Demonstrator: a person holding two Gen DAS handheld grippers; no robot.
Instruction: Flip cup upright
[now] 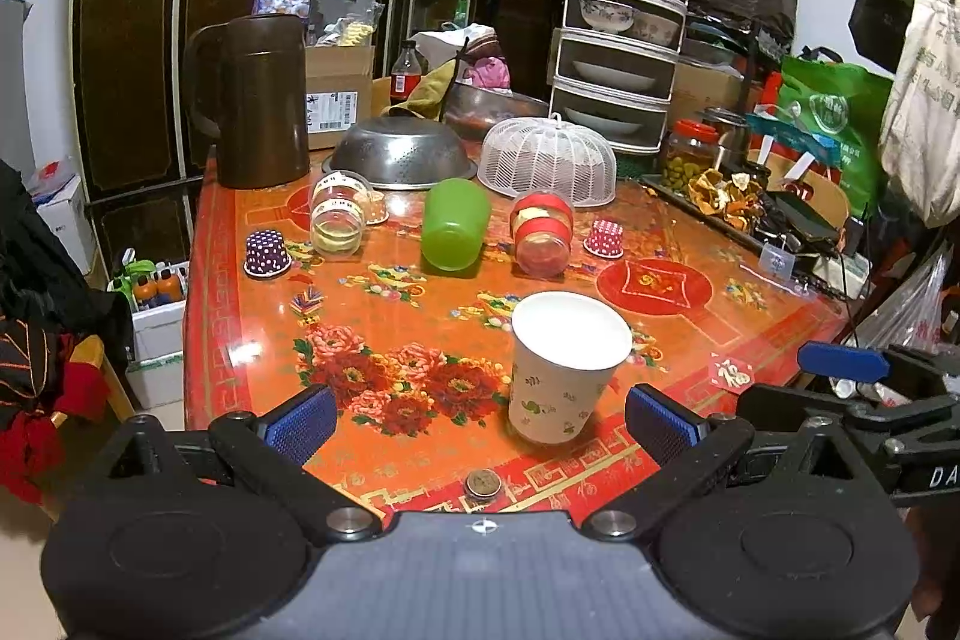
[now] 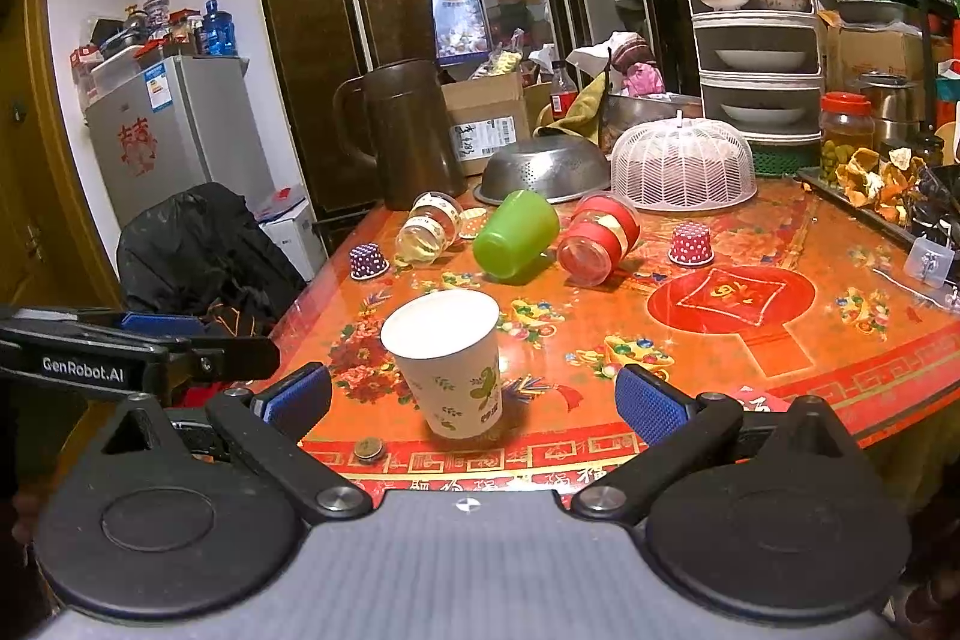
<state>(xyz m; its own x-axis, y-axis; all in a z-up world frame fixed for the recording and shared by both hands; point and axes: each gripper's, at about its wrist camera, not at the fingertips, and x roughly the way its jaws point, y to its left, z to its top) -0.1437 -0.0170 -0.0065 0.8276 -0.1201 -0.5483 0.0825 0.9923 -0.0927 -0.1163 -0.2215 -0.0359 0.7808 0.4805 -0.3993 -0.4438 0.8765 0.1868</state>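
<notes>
**Paper cup stands upright; other cups lie tipped beyond it**

A white paper cup (image 1: 564,370) stands mouth-up near the front edge of the red flowered counter (image 1: 690,322), a little ahead of both claws. The left claw (image 1: 480,421) and right claw (image 2: 474,400) are both spread wide and hold nothing. Farther back, a green cup (image 1: 454,232) lies on its side, between a clear cup (image 1: 338,214) on the left and a red-banded cup (image 1: 542,235) on the right, both also tipped. The green cup looks like light, stiff, smooth plastic, likely slippery; a hold across its middle wall seems safest. The paper cup would crush under a hard squeeze.
</notes>
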